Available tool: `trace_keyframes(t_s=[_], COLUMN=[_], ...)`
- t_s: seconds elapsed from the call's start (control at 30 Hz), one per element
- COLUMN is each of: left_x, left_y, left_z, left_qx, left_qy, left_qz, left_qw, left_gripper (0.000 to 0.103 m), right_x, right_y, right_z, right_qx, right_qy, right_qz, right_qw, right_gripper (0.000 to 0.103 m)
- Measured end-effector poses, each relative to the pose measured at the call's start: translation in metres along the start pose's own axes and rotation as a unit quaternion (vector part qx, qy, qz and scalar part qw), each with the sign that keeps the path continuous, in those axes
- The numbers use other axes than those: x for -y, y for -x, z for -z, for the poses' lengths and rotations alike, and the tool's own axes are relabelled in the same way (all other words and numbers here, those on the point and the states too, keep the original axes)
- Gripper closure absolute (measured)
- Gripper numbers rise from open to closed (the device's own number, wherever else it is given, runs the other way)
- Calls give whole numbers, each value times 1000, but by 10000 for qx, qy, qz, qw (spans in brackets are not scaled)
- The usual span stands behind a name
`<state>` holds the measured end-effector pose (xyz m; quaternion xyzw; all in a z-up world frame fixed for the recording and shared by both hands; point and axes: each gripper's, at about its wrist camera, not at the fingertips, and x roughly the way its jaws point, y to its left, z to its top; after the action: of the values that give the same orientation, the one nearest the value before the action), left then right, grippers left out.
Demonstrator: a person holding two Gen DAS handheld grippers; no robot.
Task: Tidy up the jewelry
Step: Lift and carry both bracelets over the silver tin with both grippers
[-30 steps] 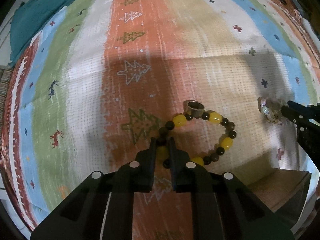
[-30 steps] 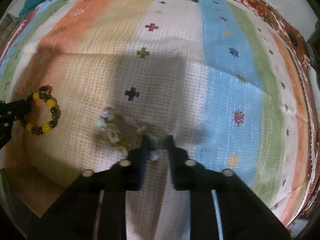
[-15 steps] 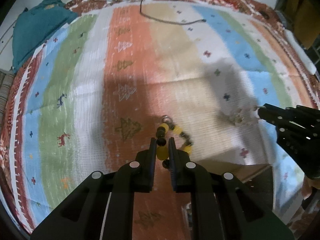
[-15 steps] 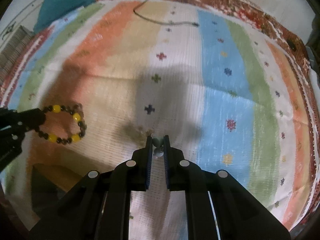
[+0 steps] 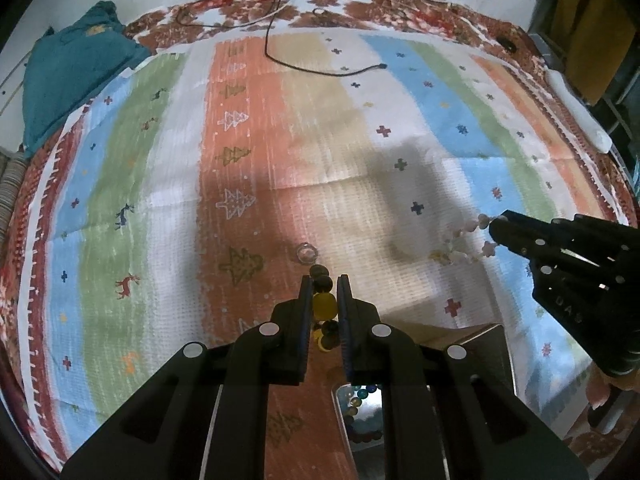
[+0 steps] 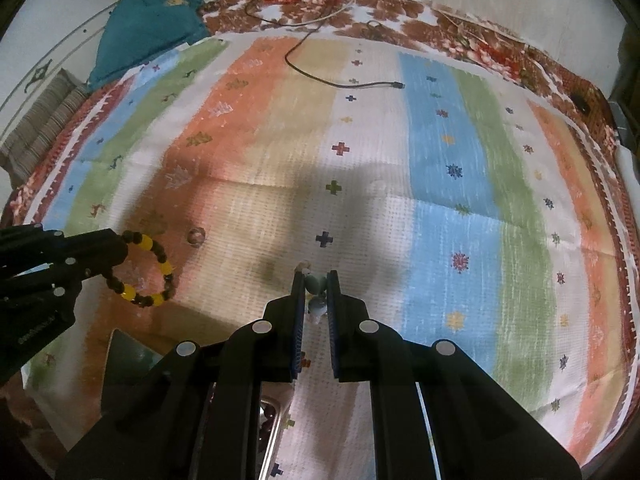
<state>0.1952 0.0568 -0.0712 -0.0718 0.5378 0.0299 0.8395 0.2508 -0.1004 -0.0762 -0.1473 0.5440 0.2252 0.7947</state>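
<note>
left gripper (image 5: pixel 323 292) clamps yellow-and-dark bead bracelet (image 6: pixel 146 268) | right gripper (image 6: pixel 316 286) pinches pale bracelet (image 5: pixel 466 240) | lower both slowly into box (image 5: pixel 472 344) (strands swing)

Dim, warm indoor light. Broad soft shadows fall across the middle of the striped, multicoloured woven cloth (image 5: pixel 256 168), which bows strongly toward its edges from fisheye distortion. Both views look grainy and slightly blurred, with black corners.

The left black two-finger gripper (image 5: pixel 324 294) pointed steeply downward, jaws clamped nearly closed; the right black two-finger gripper (image 6: pixel 315 288) matched it, likewise pinched almost together.
</note>
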Motion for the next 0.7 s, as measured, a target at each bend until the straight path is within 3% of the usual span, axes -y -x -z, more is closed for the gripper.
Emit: trace_keyframes(t_s=[0.7], left_x=[1], left_y=[28], left_z=[9], left_qx=[296], left_qy=[59], left_qz=[219], left_qw=[9993], left_gripper=[92], right_x=[-3], right_y=[34], right_z=[12], right_qx=[350], right_qy=[-70], right_qz=[-225], right_qw=[9991], right_gripper=[91])
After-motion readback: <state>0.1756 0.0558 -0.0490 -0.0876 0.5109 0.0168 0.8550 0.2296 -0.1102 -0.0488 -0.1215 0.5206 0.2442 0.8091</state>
